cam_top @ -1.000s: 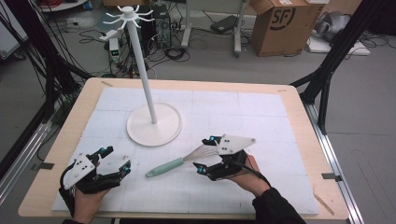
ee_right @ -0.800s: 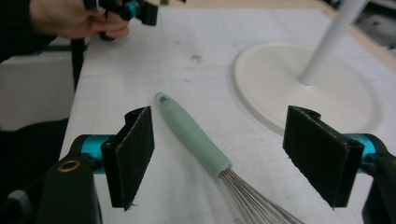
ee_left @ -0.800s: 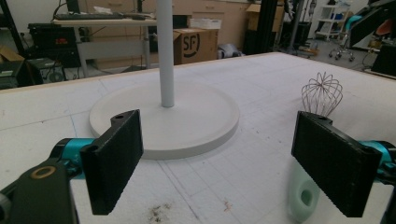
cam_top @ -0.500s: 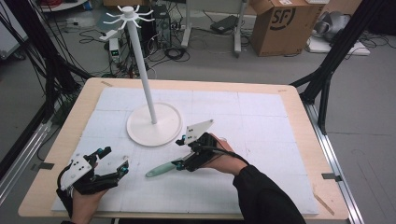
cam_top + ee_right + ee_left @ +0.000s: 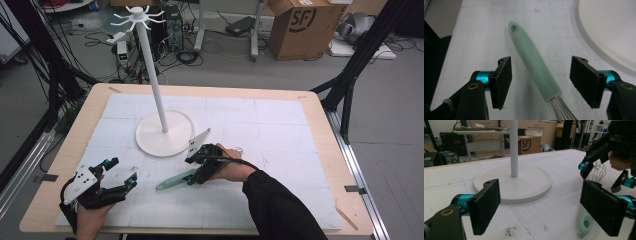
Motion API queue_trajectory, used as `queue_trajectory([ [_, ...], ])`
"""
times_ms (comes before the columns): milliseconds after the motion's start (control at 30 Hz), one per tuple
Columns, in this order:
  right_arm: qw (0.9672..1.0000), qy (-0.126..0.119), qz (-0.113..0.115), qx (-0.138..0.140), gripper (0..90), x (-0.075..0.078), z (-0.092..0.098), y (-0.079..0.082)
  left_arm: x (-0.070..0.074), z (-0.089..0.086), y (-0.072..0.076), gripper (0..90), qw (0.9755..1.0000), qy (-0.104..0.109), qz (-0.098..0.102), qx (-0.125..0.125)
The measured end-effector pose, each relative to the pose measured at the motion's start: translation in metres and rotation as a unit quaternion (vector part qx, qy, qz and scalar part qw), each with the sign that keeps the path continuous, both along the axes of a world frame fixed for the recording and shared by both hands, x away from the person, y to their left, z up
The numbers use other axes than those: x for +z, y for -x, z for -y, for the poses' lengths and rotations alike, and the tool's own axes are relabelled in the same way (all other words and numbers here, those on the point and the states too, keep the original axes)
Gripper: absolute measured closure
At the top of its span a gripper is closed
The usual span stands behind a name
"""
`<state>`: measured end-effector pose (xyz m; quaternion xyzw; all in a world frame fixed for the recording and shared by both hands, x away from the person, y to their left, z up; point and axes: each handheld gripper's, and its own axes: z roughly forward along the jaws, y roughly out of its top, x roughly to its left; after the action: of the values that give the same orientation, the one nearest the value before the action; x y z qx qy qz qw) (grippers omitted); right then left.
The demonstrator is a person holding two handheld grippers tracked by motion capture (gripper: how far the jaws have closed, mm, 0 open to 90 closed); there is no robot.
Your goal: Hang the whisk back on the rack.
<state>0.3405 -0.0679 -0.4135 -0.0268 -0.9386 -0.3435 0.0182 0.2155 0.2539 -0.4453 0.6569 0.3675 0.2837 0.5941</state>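
Observation:
A whisk with a pale green handle (image 5: 175, 181) lies flat on the white mat, its wires pointing toward the right hand. My right gripper (image 5: 193, 171) is lowered over the handle near the wire end. In the right gripper view the handle (image 5: 534, 67) runs between the two pads (image 5: 504, 78) with a gap on each side. The jaws have just been closing but stand open, touching nothing. My left gripper (image 5: 122, 171) rests open at the front left, apart from the whisk. In the left gripper view the handle's end (image 5: 584, 225) shows beside the right pad, under the right gripper (image 5: 602, 175).
A white hook stand rises from a round base (image 5: 165, 132) at the mat's middle left, close behind the right gripper. Its base (image 5: 524, 185) lies ahead of the left gripper. Cardboard boxes and cables sit on the floor beyond the table.
My right gripper has moved left and down from beside the whisk's wires onto the handle, and its jaws have narrowed. The left gripper has stayed in place.

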Motion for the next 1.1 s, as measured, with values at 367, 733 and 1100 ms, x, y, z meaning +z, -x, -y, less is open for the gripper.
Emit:
queue_trajectory([
  [367,0.9976,0.068,0.002,0.017,38.5,-0.017,-0.014,-0.002,0.0,0.0,0.0,17.1,1.0,0.001,-0.001,-0.001],
  [733,0.9949,0.099,-0.005,0.021,42.8,-0.022,-0.02,-0.004,0.001,-0.001,0.001,17.2,1.0,0.002,0.001,0.0],
  [1100,0.9931,0.113,0.007,0.032,49.1,-0.021,-0.023,-0.004,0.001,0.0,0.002,17.8,1.0,-0.001,0.002,-0.001],
])
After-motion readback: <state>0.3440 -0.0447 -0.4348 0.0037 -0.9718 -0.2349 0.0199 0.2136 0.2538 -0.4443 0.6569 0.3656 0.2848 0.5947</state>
